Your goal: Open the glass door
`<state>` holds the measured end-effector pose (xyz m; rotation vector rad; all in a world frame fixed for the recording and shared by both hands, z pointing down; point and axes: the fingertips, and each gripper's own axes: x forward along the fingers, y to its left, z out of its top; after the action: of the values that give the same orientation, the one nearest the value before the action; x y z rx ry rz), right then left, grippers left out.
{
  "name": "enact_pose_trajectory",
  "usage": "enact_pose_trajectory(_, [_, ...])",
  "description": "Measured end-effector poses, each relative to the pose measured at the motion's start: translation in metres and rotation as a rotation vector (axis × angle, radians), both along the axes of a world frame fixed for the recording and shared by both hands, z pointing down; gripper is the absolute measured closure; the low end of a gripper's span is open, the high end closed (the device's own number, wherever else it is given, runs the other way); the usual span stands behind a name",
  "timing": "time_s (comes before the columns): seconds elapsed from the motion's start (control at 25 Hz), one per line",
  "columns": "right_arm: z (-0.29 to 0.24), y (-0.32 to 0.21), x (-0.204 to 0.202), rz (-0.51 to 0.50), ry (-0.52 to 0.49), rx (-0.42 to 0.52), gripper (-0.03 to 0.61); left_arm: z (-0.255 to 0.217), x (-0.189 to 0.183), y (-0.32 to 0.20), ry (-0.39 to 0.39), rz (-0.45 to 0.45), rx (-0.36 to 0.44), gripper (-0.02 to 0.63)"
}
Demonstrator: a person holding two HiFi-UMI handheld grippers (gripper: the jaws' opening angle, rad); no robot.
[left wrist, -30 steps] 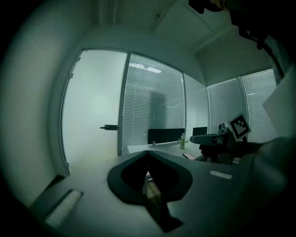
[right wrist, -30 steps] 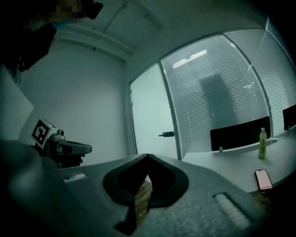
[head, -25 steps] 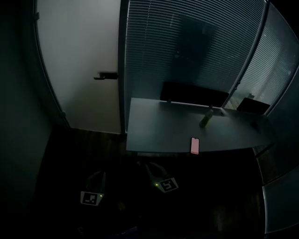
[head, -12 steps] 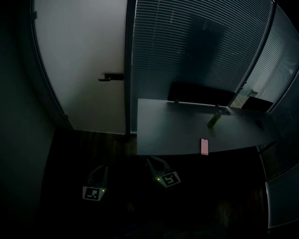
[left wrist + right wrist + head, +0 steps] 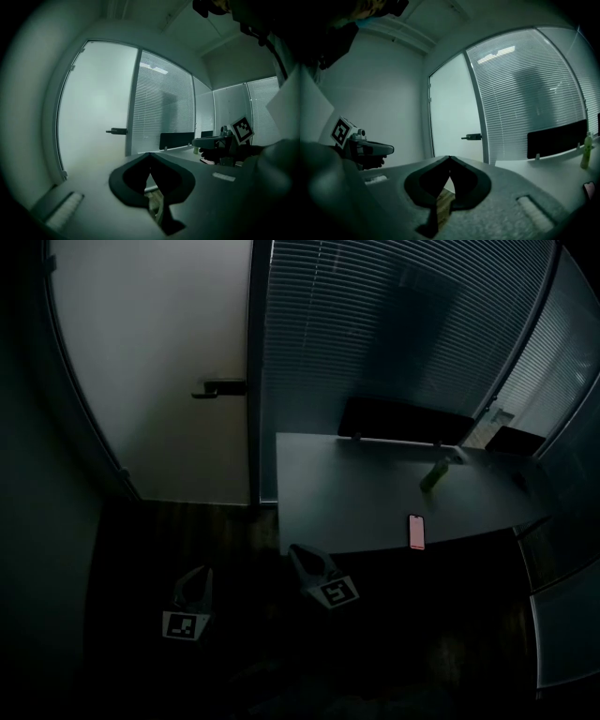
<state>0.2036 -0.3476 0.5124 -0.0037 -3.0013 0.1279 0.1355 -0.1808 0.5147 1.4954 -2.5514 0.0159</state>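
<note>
Dim office, seen from above. The task has barely begun: the glass door (image 5: pixel 159 381) is closed and nothing touches it. It fills the upper left of the head view, a tall pale frosted pane in a dark frame. A dark lever handle (image 5: pixel 220 388) sits at its right edge, beside the post that meets a wall of slatted blinds (image 5: pixel 394 334). The left gripper (image 5: pixel 200 571) and right gripper (image 5: pixel 298 551) are held low over the dark floor, well apart from the door, both pointing roughly toward it. Each gripper's own view shows its jaws closed tip to tip with nothing between them. To the right stands a grey desk (image 5: pixel 356 512). Judging from this, reaching the handle, pressing it and swinging the door all remain to be done.
</note>
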Motion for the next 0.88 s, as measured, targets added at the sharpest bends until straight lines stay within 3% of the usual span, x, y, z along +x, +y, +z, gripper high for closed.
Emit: enact_pose_trajectory(0.88, [0.007, -0.118, -0.205, -0.034, -0.001, -0.001, 0.575, -0.006, -0.188, -0.118, -0.032, 0.013, 0.017, 0.609])
